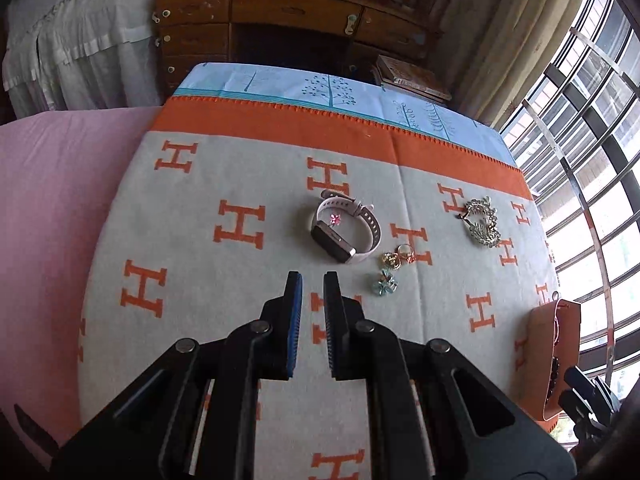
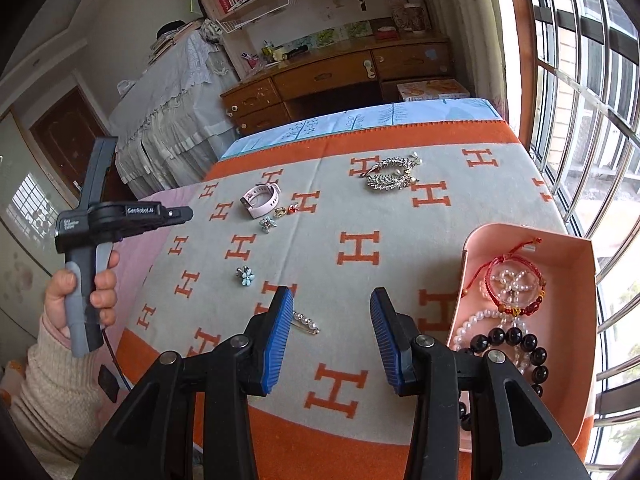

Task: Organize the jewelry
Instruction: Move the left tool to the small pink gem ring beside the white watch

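Jewelry lies scattered on a grey blanket with orange H marks. A pink watch (image 1: 344,228) (image 2: 260,200) sits mid-blanket, with gold rings (image 1: 400,258) (image 2: 286,211) and a blue flower piece (image 1: 386,282) (image 2: 267,224) beside it. A crystal leaf brooch (image 1: 480,222) (image 2: 394,174) lies farther right. My left gripper (image 1: 313,292) hovers just short of the watch, shut with nothing in it. My right gripper (image 2: 331,296) is open and empty above the blanket. A pearl pin (image 2: 306,322) lies by its left finger, and a second blue flower (image 2: 244,276) lies further left.
A pink tray (image 2: 572,280) (image 1: 540,360) at the blanket's right edge holds red, pearl and black bead bracelets. A hand (image 2: 80,292) carries the left gripper at far left. A wooden desk stands beyond the bed and a barred window lines the right side.
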`<action>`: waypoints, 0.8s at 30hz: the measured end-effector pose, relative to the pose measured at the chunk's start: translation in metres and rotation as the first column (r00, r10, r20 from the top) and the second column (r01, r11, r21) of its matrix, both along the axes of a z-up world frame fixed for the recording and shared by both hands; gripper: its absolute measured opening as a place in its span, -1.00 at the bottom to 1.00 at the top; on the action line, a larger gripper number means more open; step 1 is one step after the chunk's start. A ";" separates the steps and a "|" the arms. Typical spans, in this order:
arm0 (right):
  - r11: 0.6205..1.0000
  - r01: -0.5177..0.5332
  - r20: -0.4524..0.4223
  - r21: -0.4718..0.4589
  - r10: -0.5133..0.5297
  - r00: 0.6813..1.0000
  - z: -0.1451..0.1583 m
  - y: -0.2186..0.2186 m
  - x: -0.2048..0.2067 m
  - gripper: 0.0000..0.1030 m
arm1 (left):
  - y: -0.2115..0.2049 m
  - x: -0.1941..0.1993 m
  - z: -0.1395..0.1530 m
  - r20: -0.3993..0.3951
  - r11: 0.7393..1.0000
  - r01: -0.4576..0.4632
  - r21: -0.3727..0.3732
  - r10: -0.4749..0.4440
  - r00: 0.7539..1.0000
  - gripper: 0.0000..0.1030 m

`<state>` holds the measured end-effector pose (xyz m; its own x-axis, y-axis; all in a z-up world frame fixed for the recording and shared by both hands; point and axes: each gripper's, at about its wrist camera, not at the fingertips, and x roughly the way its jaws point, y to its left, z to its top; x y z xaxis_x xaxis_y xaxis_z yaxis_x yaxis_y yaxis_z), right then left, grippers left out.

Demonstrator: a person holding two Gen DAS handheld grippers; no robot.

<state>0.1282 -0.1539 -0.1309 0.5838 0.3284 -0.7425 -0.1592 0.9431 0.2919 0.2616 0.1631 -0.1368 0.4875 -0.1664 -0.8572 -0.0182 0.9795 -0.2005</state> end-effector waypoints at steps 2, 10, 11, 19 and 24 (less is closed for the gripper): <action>1.000 0.006 -0.003 -0.007 -0.006 1.000 0.000 -0.002 0.005 -0.20 | -0.014 0.022 0.001 -0.011 0.997 0.072 0.011 -0.072 0.997 -0.84; 0.999 0.032 -0.038 0.003 -0.031 0.999 -0.010 -0.016 0.021 -0.20 | -0.077 0.073 -0.013 -0.105 0.936 0.321 0.146 -0.308 0.946 -0.84; 0.999 0.035 -0.043 0.005 -0.034 0.998 -0.012 -0.018 0.022 -0.20 | -0.084 0.079 -0.018 -0.122 0.928 0.335 0.165 -0.317 0.940 -0.84; 0.999 0.042 -0.055 0.002 -0.042 0.998 -0.017 -0.018 0.030 -0.20 | -0.078 0.104 -0.044 -0.183 0.911 0.352 0.215 -0.317 0.931 -0.84; 0.999 0.040 -0.064 0.000 -0.040 0.997 -0.020 -0.015 0.033 -0.20 | -0.071 0.110 -0.055 -0.212 0.909 0.349 0.226 -0.304 0.929 -0.84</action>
<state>0.1610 -0.1693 -0.1507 0.5481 0.3065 -0.7782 -0.1023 0.9480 0.3013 0.3721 0.0921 -0.1921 0.2881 -0.0558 -0.9560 0.3004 0.9532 0.0349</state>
